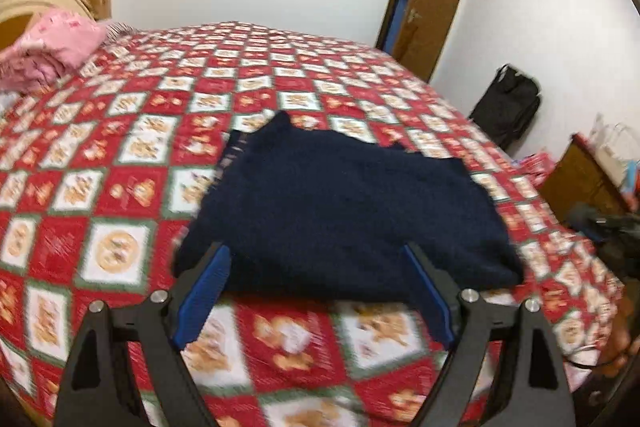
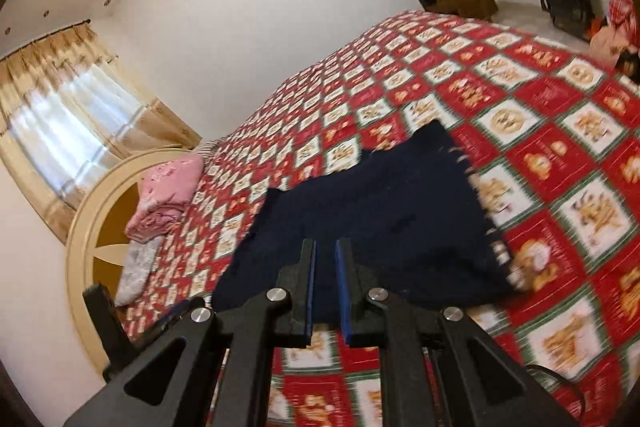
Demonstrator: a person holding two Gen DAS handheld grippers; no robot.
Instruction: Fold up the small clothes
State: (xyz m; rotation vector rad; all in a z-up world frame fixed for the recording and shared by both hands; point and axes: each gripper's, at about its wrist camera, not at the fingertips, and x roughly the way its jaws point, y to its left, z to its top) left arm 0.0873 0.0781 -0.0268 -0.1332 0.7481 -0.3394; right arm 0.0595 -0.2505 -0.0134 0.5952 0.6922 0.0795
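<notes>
Left tongs (image 1: pixel 316 259) are gaping wide, right tongs (image 2: pixel 325 259) nearly pressed together, empty; sweater (image 1: pixel 340 203) is lying on the bed (image 1: pixel 120 155) just ahead.

We see an evenly bright room; daylight glows through the sheer white curtained window (image 2: pixel 76 115), which is washed out. Motion blur smears the red, white and green checked bedspread (image 1: pixel 120 187) and the fuzzy dark navy knitted garment (image 1: pixel 340 207). Fisheye curvature bends walls, and black vignette fills the corners.
</notes>
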